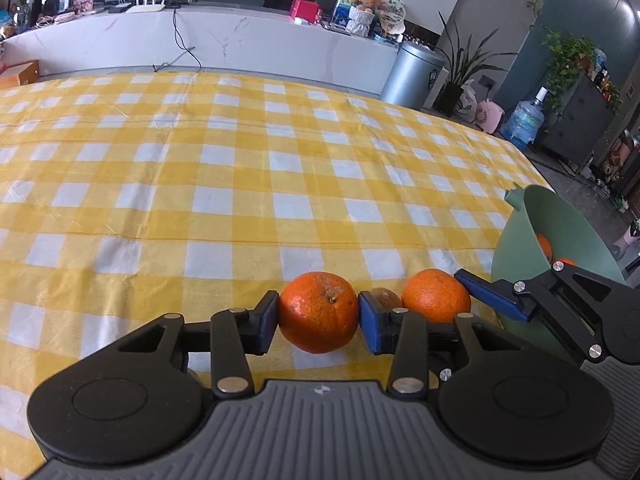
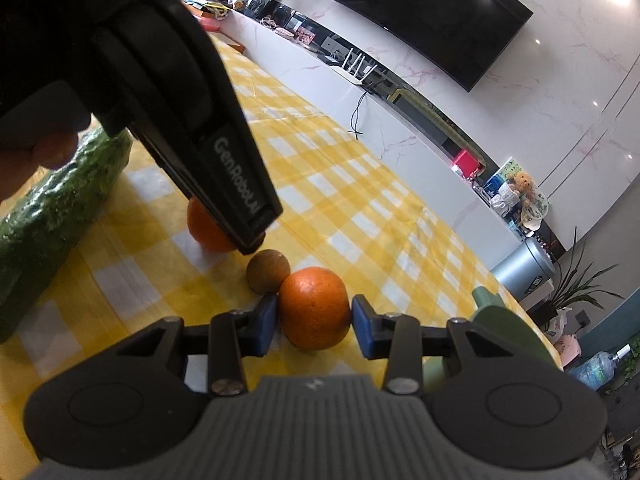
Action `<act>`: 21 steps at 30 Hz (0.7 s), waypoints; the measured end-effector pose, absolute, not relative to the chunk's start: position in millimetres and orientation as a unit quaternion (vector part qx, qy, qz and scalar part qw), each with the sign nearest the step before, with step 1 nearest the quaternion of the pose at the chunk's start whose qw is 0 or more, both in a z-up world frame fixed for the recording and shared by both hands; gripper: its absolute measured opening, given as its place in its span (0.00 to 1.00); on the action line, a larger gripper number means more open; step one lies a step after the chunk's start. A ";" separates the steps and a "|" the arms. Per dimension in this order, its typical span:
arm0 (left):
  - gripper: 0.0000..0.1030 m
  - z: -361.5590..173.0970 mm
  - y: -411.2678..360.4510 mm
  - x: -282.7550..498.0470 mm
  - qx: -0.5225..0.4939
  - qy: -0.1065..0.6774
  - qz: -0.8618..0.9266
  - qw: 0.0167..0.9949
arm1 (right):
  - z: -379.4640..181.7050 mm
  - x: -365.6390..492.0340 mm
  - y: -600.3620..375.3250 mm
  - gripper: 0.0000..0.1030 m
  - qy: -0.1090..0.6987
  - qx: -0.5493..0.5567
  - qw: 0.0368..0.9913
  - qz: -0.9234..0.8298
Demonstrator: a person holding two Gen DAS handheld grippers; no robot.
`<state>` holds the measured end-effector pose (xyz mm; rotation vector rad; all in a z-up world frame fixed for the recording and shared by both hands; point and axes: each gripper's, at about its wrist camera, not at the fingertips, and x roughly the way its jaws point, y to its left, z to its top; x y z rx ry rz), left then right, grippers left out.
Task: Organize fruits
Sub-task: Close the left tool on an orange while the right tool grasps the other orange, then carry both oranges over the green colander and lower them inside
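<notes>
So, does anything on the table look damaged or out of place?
Nothing is spilled. The orange between the left gripper's pads has a rough, scuffed patch beside its stem. A small brown fruit, perhaps a kiwi, lies among the oranges.

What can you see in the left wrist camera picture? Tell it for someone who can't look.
The left gripper pinches an orange on a yellow checked tablecloth. A kiwi and second orange sit beside it, near the right gripper and a green bowl.
</notes>
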<state>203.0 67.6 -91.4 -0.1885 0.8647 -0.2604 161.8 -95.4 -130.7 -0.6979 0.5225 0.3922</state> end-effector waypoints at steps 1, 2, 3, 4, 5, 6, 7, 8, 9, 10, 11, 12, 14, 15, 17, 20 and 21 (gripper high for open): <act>0.46 -89.7 67.8 201.1 -0.090 0.415 -0.123 0.897 | -130.2 160.8 -96.2 0.36 0.251 -0.335 0.889 0.187; 0.46 -88.4 67.4 198.7 -0.088 0.413 -0.121 0.898 | -129.1 159.6 -96.9 0.36 0.250 -0.334 0.890 0.186; 0.46 -87.1 66.8 195.9 -0.086 0.411 -0.118 0.900 | -127.7 157.9 -97.5 0.36 0.249 -0.332 0.891 0.186; 0.46 -85.4 66.1 193.0 -0.084 0.409 -0.114 0.901 | -126.0 156.0 -98.3 0.36 0.248 -0.329 0.892 0.186; 0.46 -83.8 65.5 189.8 -0.084 0.407 -0.110 0.903 | -123.9 153.8 -98.9 0.36 0.247 -0.327 0.893 0.187; 0.46 -82.1 65.2 186.0 -0.085 0.404 -0.106 0.905 | -122.0 151.0 -99.3 0.36 0.246 -0.325 0.893 0.188; 0.46 -79.7 64.6 182.4 -0.084 0.399 -0.105 0.907 | -120.6 148.0 -99.5 0.36 0.243 -0.327 0.894 0.189; 0.46 -76.8 63.8 179.0 -0.083 0.395 -0.104 0.909 | -119.1 144.7 -99.6 0.36 0.241 -0.328 0.894 0.190; 0.46 -73.9 63.4 176.2 -0.081 0.390 -0.102 0.912 | -116.0 144.2 -97.6 0.36 0.240 -0.328 0.893 0.191; 0.46 -70.5 62.8 173.7 -0.081 0.386 -0.101 0.914 | -113.9 141.7 -98.2 0.36 0.239 -0.327 0.894 0.193; 0.46 -67.0 62.2 172.0 -0.082 0.383 -0.099 0.915 | -111.7 138.7 -99.1 0.36 0.238 -0.326 0.894 0.194; 0.46 -63.6 61.5 170.0 -0.082 0.379 -0.098 0.916 | -109.3 136.0 -100.6 0.36 0.236 -0.324 0.895 0.195; 0.46 -57.1 59.5 164.8 -0.080 0.372 -0.094 0.920 | -103.3 131.2 -104.2 0.36 0.234 -0.318 0.898 0.196; 0.46 -53.9 58.7 161.9 -0.081 0.368 -0.093 0.922 | -100.2 128.8 -106.3 0.36 0.232 -0.315 0.899 0.195; 0.46 -48.7 56.3 156.0 -0.082 0.364 -0.088 0.923 | -93.2 125.5 -110.6 0.36 0.230 -0.306 0.903 0.194; 0.46 -41.7 52.0 147.4 -0.086 0.358 -0.083 0.926 | -84.0 118.6 -116.1 0.36 0.228 -0.287 0.911 0.189; 0.46 -39.0 50.0 144.9 -0.086 0.357 -0.083 0.926 | -81.0 115.9 -119.3 0.36 0.229 -0.280 0.913 0.188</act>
